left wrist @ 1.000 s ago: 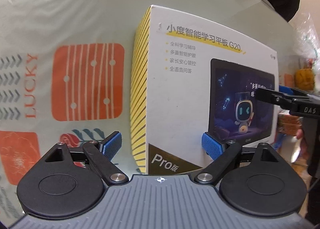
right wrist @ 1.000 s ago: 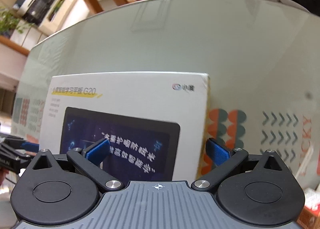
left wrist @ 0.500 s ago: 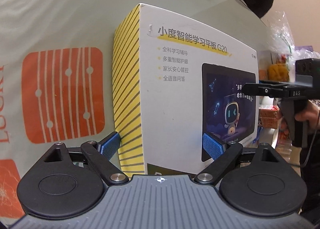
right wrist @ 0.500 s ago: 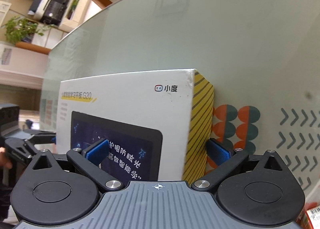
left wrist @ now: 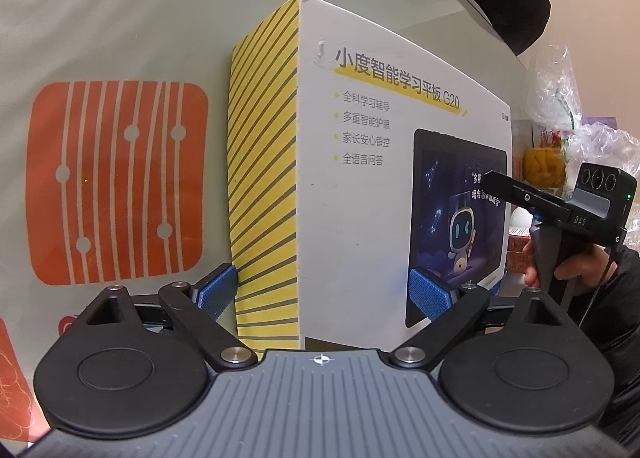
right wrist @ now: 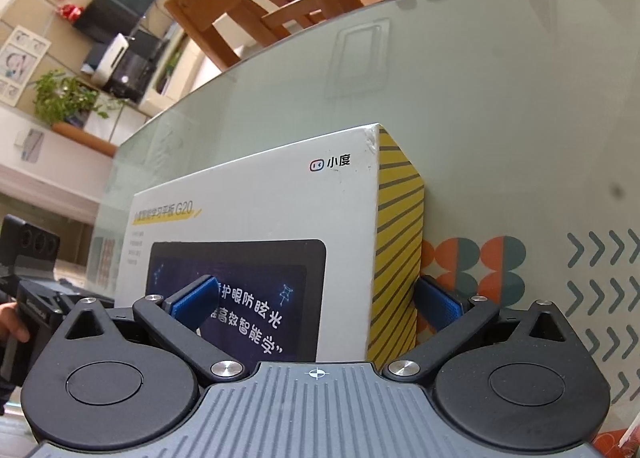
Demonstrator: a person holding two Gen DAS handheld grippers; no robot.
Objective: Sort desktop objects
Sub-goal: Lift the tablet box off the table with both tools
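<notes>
A white tablet box (left wrist: pixel 360 186) with yellow striped ends stands tilted up off the glass table (left wrist: pixel 120 10). My left gripper (left wrist: pixel 324 290) is shut on one striped end, one blue pad on the back face and one on the printed front. My right gripper (right wrist: pixel 316 304) is shut on the opposite striped end of the box (right wrist: pixel 256 218) in the same way. The right gripper also shows in the left wrist view (left wrist: pixel 560 214), held by a hand, and the left gripper shows in the right wrist view (right wrist: pixel 32 298).
The table carries a patterned mat with an orange square (left wrist: pixel 116 182) and chevrons (right wrist: pixel 600 290). Plastic bags and food packets (left wrist: pixel 560 130) sit past the box. A wooden chair (right wrist: pixel 272 6) stands beyond the table's far edge.
Both grippers have closed on the box ends and the box has been raised from lying flat to standing more upright, its striped ends now facing the cameras.
</notes>
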